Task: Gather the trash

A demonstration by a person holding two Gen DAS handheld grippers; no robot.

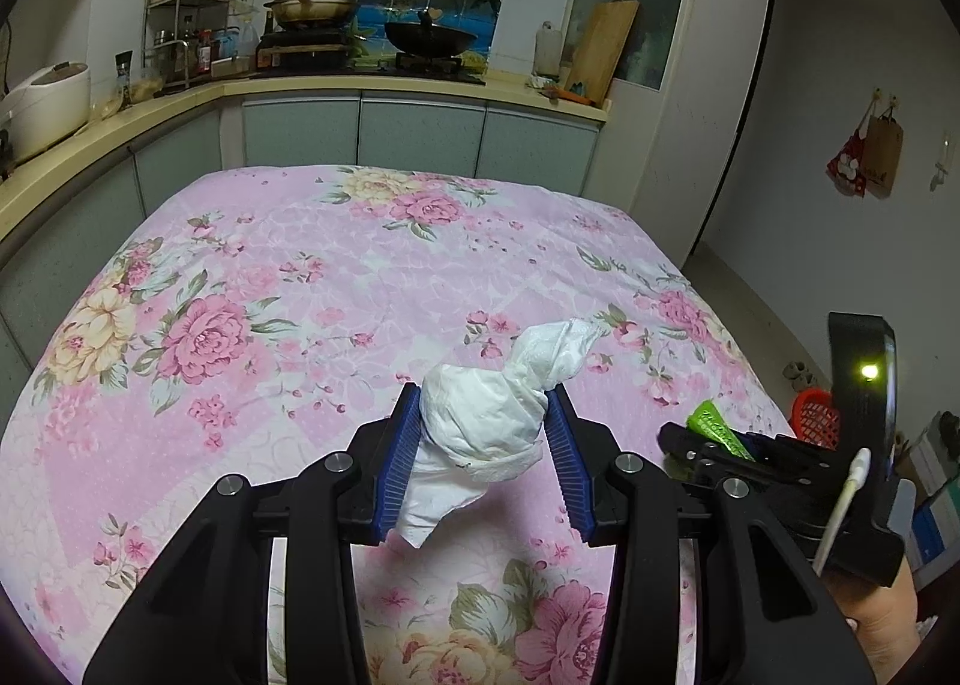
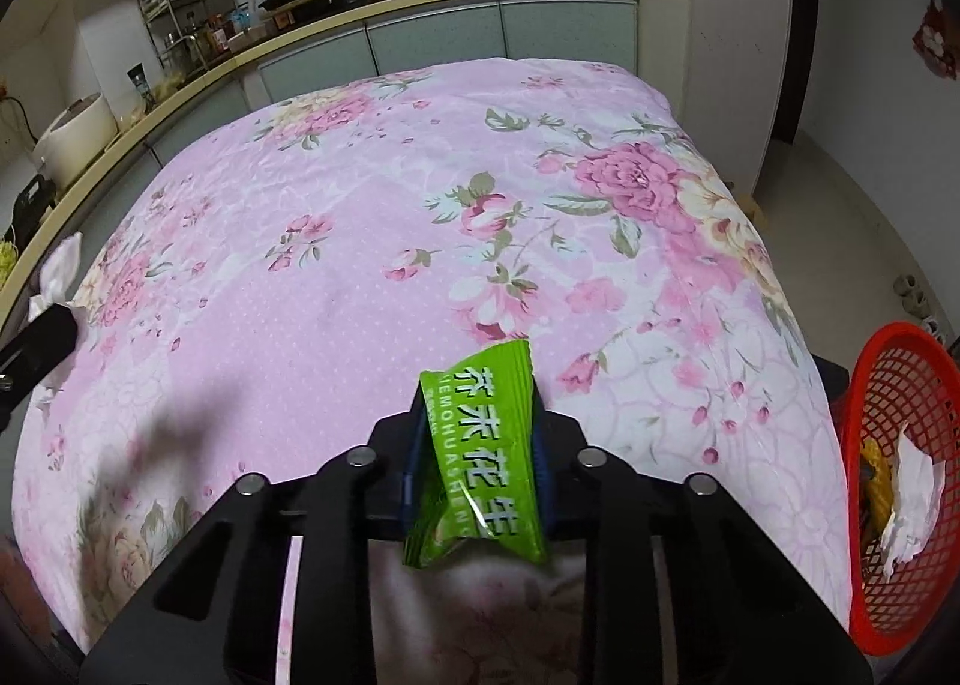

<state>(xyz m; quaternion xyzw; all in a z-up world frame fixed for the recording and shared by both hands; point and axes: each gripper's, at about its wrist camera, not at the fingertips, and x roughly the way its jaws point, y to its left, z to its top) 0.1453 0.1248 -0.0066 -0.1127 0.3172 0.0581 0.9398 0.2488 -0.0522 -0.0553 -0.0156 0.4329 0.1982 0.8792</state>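
Note:
My left gripper (image 1: 487,415) is shut on a crumpled white tissue wad (image 1: 480,421), held above the pink floral tablecloth (image 1: 270,295); the wad's twisted tail sticks out past the blue pads. In the right wrist view my right gripper (image 2: 477,415) is shut on a green snack wrapper (image 2: 480,457) with white characters, pinched flat between the pads over the cloth (image 2: 360,265). The right gripper with the green wrapper (image 1: 717,428) also shows at the right edge of the left wrist view. A red mesh trash basket (image 2: 912,373) stands beside the table at right, holding white paper and something yellow.
A kitchen counter (image 1: 360,84) with a stove, woks, a rice cooker and a spice rack runs behind and along the left of the table. The red basket (image 1: 813,418) sits on the floor past the table's right edge. A hand shows under the right gripper.

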